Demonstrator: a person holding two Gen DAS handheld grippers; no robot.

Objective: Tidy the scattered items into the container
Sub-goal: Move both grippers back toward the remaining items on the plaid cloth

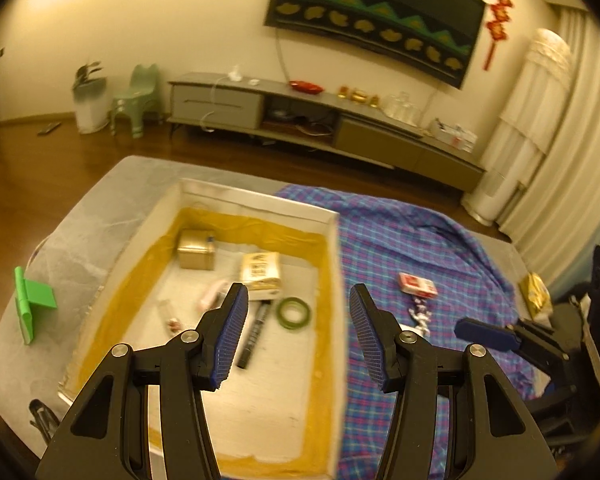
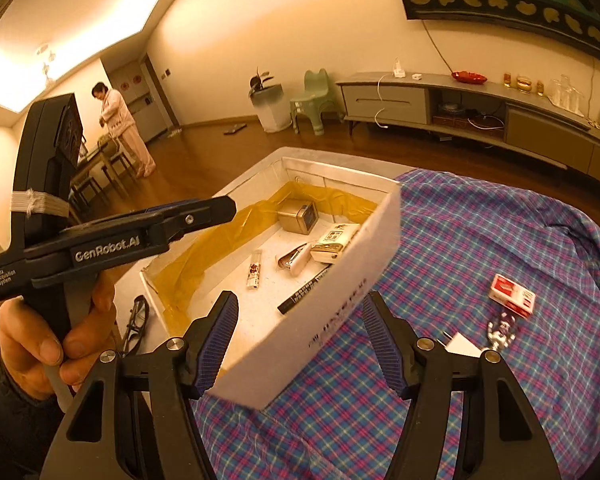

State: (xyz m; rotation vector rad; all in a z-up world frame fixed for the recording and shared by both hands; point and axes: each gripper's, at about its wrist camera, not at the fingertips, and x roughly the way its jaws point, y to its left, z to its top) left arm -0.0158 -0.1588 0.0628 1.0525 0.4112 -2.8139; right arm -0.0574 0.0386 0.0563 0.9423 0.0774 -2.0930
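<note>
Both grippers were wide open & empty. Left gripper (image 1: pixel 296 300) hung over the box (image 1: pixel 334 264), above its near-right part. Right gripper (image 2: pixel 300 312) hung low over the plaid cloth (image 2: pixel 480 240), w/ the box's near wall showing btwn its fingers.

Already in the box: gold tin (image 1: pixel 196 249), carton (image 1: pixel 261 272), marker (image 1: pixel 254 332), tape roll (image 1: pixel 294 312), pink item (image 1: pixel 212 294), small tube (image 2: pixel 254 270).

Loose on the cloth, right of the box: red/white pack (image 2: pixel 512 294), and just nearer than it a small metal clip-like thing (image 2: pixel 500 330) and a white card (image 2: pixel 462 345). From the right gripper the pack lay ahead & to the right, long axis running roughly left-far to right-near. Right gripper looked clearly nearer; the left one would have to cross the box wall.

Judgement: pack is the likely next pick, jaws turned across its short side. The metal thing sits close by, so a sloppy approach could nudge it; cloth folds might snag too.

Elsewhere: gold packet (image 1: pixel 534 294) at the table's far-right edge, green stand (image 1: pixel 32 300) left of the box, glasses (image 2: pixel 134 324) by the box's near-left corner. All well apart from the pack.
</note>
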